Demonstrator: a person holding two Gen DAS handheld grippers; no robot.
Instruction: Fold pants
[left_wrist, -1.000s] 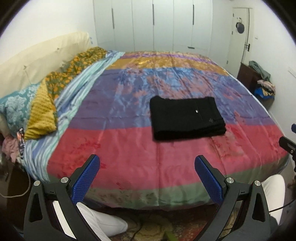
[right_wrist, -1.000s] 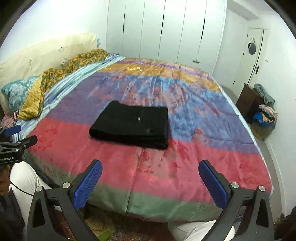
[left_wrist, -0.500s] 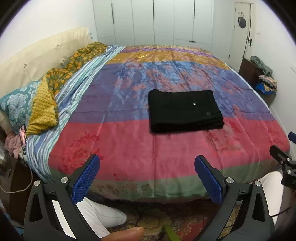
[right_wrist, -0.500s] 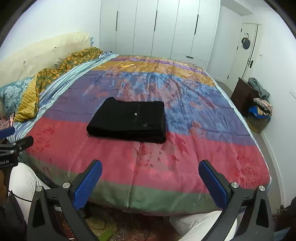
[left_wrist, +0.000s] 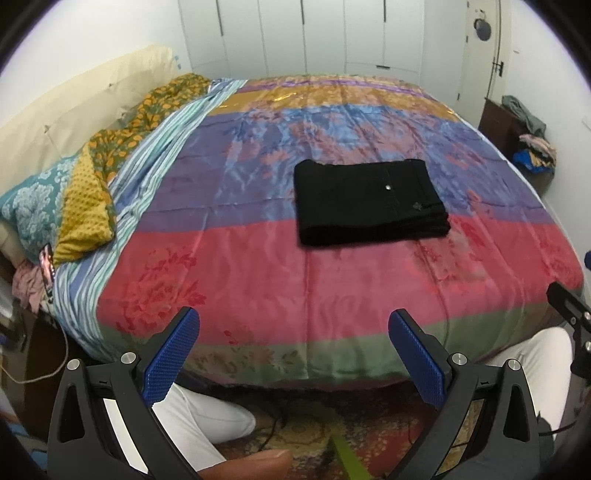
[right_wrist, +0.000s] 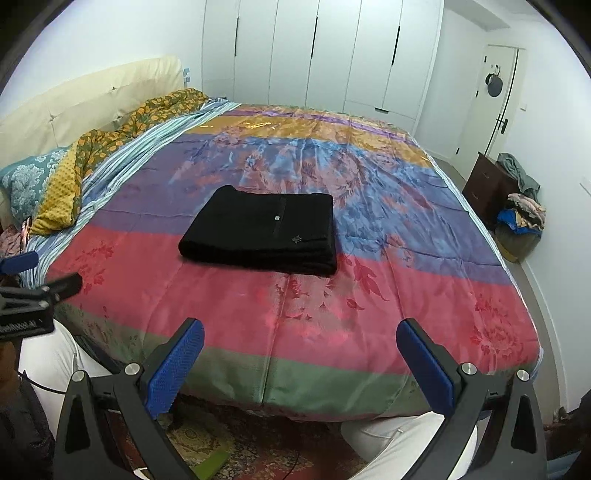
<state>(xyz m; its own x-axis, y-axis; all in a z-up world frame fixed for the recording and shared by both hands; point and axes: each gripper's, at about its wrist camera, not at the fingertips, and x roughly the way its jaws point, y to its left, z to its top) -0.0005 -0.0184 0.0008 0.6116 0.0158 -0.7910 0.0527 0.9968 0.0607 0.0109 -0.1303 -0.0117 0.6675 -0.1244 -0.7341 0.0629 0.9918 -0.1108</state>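
Observation:
The black pants (left_wrist: 365, 201) lie folded into a neat rectangle on the striped bedspread (left_wrist: 258, 273), with a small silver button facing up. They also show in the right wrist view (right_wrist: 262, 230). My left gripper (left_wrist: 293, 350) is open and empty, held back over the foot edge of the bed. My right gripper (right_wrist: 301, 363) is open and empty too, also back past the bed edge. Both are well short of the pants.
Pillows (left_wrist: 59, 206) and a cream headboard (left_wrist: 74, 110) line the left side. White wardrobes (right_wrist: 314, 55) stand behind the bed. A dark cabinet with clothes (right_wrist: 517, 199) stands at the right. The person's white-trousered legs (left_wrist: 199, 417) and a patterned rug are below.
Both grippers have pulled back and risen away from the bed, so the pants look farther off. The pants have not moved.

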